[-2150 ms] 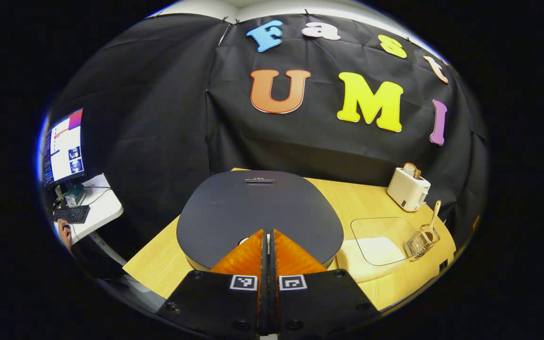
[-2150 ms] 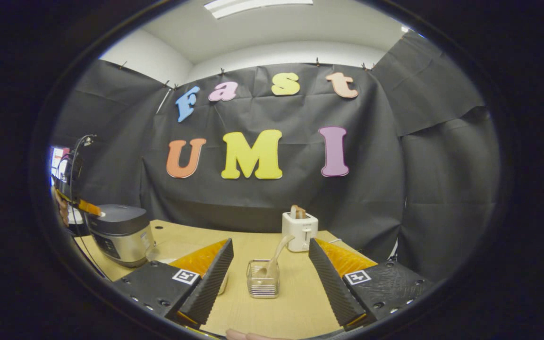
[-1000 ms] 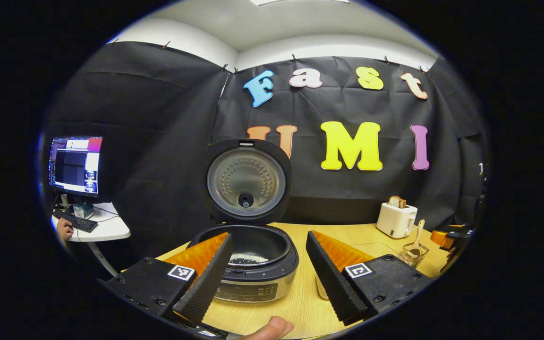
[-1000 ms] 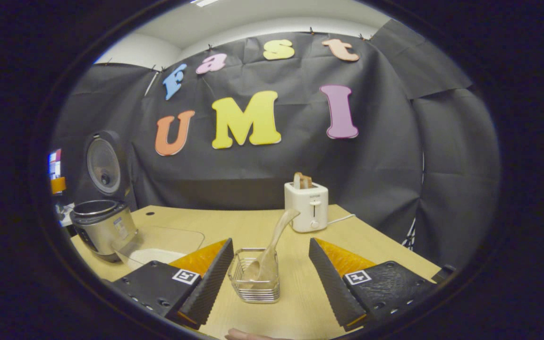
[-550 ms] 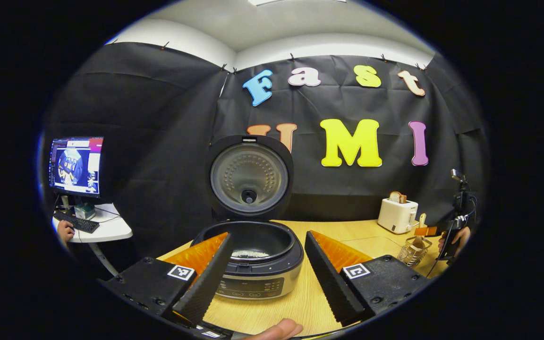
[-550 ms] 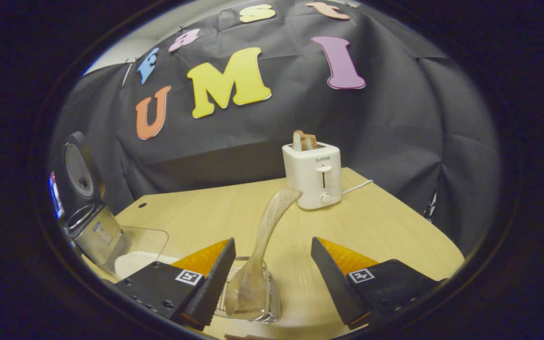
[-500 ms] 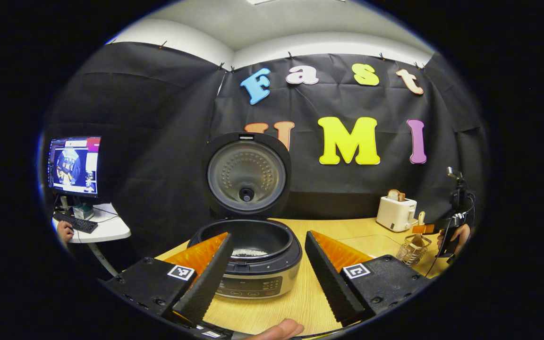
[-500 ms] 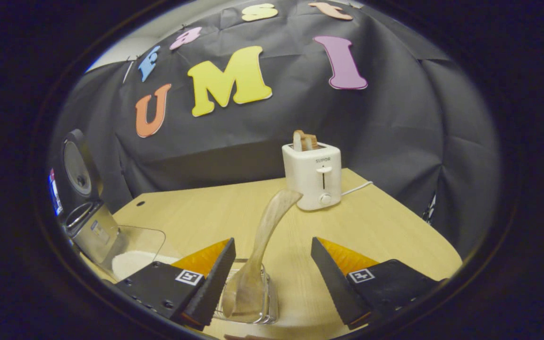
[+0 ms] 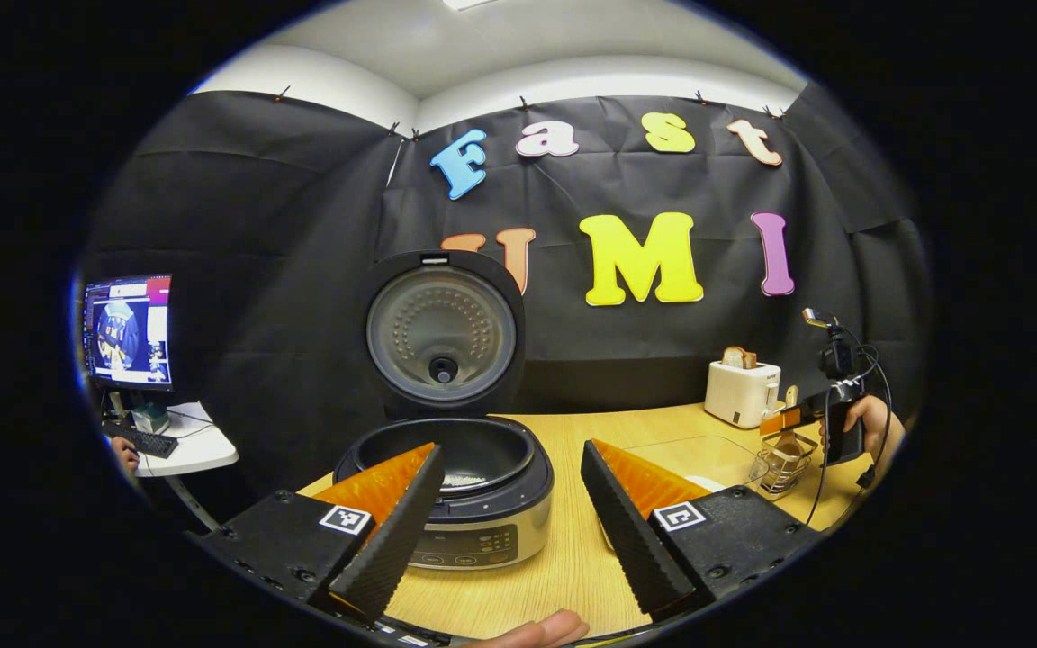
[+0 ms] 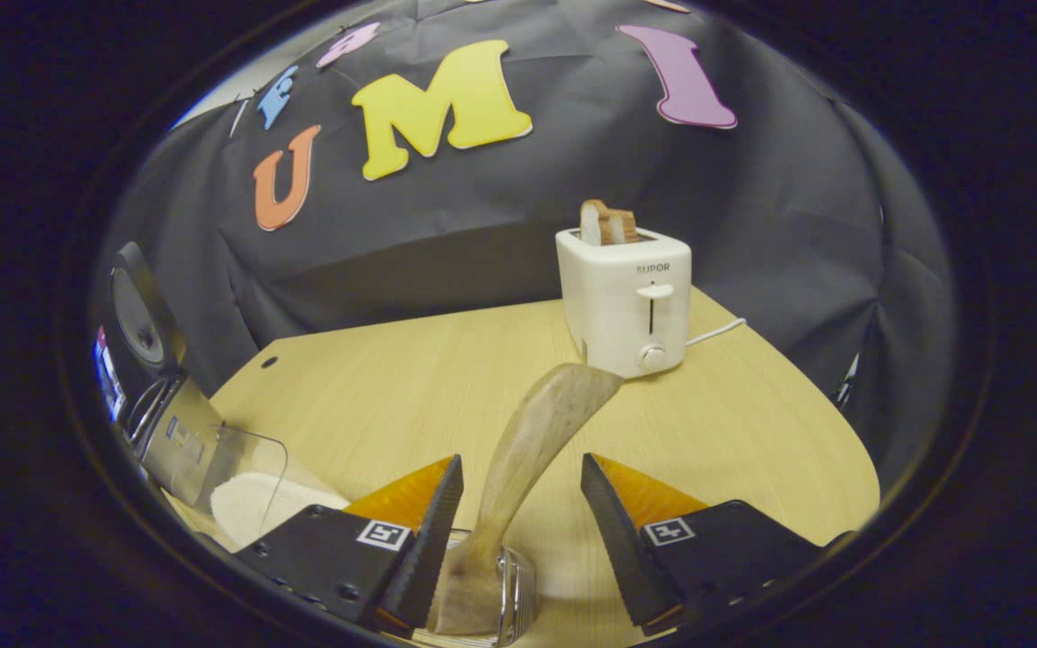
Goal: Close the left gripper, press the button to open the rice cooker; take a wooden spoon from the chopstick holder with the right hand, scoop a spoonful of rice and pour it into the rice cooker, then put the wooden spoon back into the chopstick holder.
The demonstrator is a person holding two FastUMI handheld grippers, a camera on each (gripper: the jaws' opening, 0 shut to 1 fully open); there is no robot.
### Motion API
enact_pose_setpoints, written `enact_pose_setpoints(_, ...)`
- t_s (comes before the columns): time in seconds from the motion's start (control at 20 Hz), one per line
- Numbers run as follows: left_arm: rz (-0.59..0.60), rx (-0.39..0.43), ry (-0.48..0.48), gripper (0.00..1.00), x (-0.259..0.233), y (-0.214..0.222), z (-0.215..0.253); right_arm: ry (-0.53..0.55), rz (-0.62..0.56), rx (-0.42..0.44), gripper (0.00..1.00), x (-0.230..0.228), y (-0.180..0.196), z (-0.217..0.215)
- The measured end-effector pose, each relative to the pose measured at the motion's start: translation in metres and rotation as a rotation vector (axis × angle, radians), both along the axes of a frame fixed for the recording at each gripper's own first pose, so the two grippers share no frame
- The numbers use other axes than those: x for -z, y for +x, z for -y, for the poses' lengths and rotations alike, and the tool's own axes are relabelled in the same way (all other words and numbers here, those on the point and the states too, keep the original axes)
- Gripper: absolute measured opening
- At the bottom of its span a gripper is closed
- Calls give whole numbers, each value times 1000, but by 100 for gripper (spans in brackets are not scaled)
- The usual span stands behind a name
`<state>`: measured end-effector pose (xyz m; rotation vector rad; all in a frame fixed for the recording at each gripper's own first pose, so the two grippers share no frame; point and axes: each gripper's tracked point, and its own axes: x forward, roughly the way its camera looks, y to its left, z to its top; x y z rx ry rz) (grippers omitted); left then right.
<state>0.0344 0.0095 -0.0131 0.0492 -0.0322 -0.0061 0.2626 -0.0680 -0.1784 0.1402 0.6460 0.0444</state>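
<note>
The pale wood-grain desk (image 10: 374, 396) carries a steel-walled rice cooker (image 9: 473, 504) near its left edge, round lid propped upright so the dark pot gapes for pouring. Left tongs (image 9: 509, 513) hang open before it. Right tongs (image 10: 518, 531), open, straddle the curved wooden spoon (image 10: 527, 450) leaning from the wire chopstick holder (image 10: 514, 585) by the front edge.

Both grippers held with their fingers apart

The left gripper (image 9: 509, 504) hangs level, jaws spread wide, a fingertip of the holding hand (image 9: 541, 630) at the lower edge. The right gripper (image 10: 518, 522) tilts downward, fingers parted (narrower than the left's); from the left gripper view, a hand (image 9: 870, 423) grips its handle.
</note>
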Motion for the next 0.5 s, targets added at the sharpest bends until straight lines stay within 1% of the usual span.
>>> enact_pose_setpoints(0.05, 0, -4, 7, 98, 1, 0, -1, 15, -10, -15, 78, 3, 3, -3)
enact_pose_setpoints(0.1, 2, -4, 12, 98, 1, 0, 1, 35, -14, -24, 75, 4, 5, -7)
enact_pose_setpoints(0.15, 4, -2, 15, 98, 0, 1, 2, 50, -22, -27, 64, 5, 7, -8)
enact_pose_setpoints(0.2, 4, 2, 16, 98, 1, 1, 4, 53, -30, -22, 60, 8, 8, -8)
enact_pose_setpoints(0.25, 5, 4, 17, 98, 0, 1, 4, 52, -31, -25, 55, 8, 9, -8)
enact_pose_setpoints(0.3, 6, 5, 18, 98, 0, 1, 5, 60, -38, -35, 55, 9, 10, -13)
enact_pose_setpoints(0.4, 13, 9, 23, 98, -2, 0, 5, 71, -33, -49, 41, 6, 8, -19)
enact_pose_setpoints(0.45, 17, 5, 26, 98, -3, 0, 4, 56, -33, -44, 29, 6, 8, -18)
enact_pose_setpoints(0.5, 21, 0, 27, 98, -5, -2, 2, 44, -30, -39, 27, 5, 6, -18)
